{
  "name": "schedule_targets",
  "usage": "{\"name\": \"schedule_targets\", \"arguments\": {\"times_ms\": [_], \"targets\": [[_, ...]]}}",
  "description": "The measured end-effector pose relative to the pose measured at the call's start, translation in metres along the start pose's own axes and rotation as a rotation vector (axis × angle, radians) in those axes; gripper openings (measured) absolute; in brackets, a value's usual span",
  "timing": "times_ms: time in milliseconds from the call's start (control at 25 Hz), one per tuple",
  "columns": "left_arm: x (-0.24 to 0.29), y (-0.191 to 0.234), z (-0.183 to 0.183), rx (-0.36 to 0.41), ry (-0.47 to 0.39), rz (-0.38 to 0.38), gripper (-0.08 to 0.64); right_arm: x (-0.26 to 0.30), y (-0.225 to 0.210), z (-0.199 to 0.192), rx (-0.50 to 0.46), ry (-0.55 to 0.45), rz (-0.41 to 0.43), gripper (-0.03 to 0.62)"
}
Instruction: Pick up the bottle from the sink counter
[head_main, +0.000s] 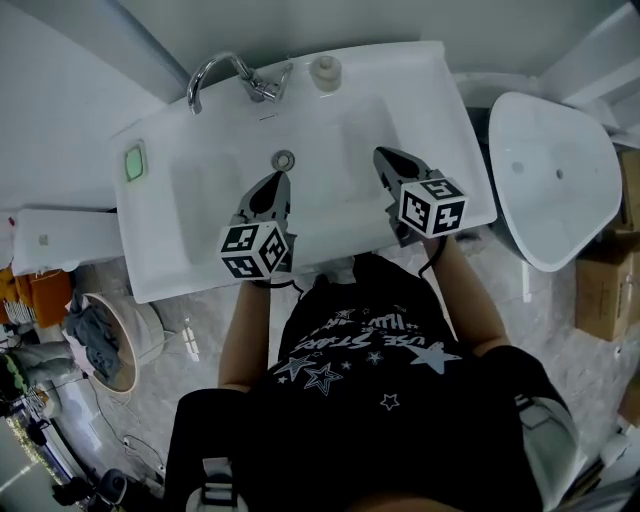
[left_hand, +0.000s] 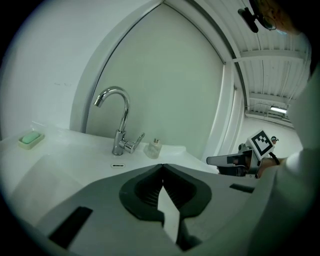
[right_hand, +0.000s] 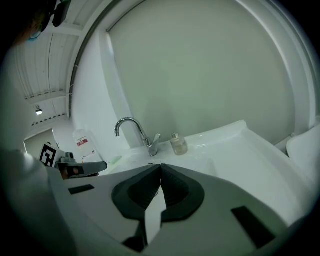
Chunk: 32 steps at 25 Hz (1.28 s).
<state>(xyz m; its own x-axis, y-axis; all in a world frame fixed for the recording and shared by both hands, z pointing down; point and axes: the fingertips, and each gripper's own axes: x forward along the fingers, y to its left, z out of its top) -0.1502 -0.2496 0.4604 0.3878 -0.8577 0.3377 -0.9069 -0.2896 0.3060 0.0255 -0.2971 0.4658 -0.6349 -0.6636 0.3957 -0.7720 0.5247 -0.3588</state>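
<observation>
head: steeply down over sink (head_main: 190, 215) | both gripper views: low, close, facing faucet (left_hand: 123, 127) | shared: faucet, bottle (head_main: 326, 71)

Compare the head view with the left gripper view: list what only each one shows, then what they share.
Only the head view: the basin drain, the basket on the floor, and the person's black star-print shirt.
Only the left gripper view: a straight look at the left gripper, jaws together with nothing between them, and a ceiling light.
Both: the faucet, the bottle beside it, the green soap dish and the right gripper.
</observation>
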Motion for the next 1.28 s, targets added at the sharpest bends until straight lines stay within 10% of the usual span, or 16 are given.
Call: {"name": "schedule_targets", "arguments": {"times_ms": [400, 600, 760, 1280], "targets": [[0.104, -0.028, 0.033, 0.047, -0.018, -0.012, 0.014, 0.015, -0.087, 0.042, 0.019, -0.026, 0.021, 0.006], [0.147, -0.041, 0.037, 0.058, -0.009, -0.053, 0.281, 0.028, -0.112, 0.05, 0.026, -0.013, 0.035, 0.006], [0.177, -0.039, 0.04, 0.085, -0.011, -0.028, 0.341, 0.044, -0.123, 0.053, 0.036, -0.002, 0.048, 0.006], [0.261, 0.005, 0.023, 0.119, 0.082, 0.14, 0.351, 0.083, -0.149, 0.048, 0.096, 0.038, 0.054, 0.006]]}}
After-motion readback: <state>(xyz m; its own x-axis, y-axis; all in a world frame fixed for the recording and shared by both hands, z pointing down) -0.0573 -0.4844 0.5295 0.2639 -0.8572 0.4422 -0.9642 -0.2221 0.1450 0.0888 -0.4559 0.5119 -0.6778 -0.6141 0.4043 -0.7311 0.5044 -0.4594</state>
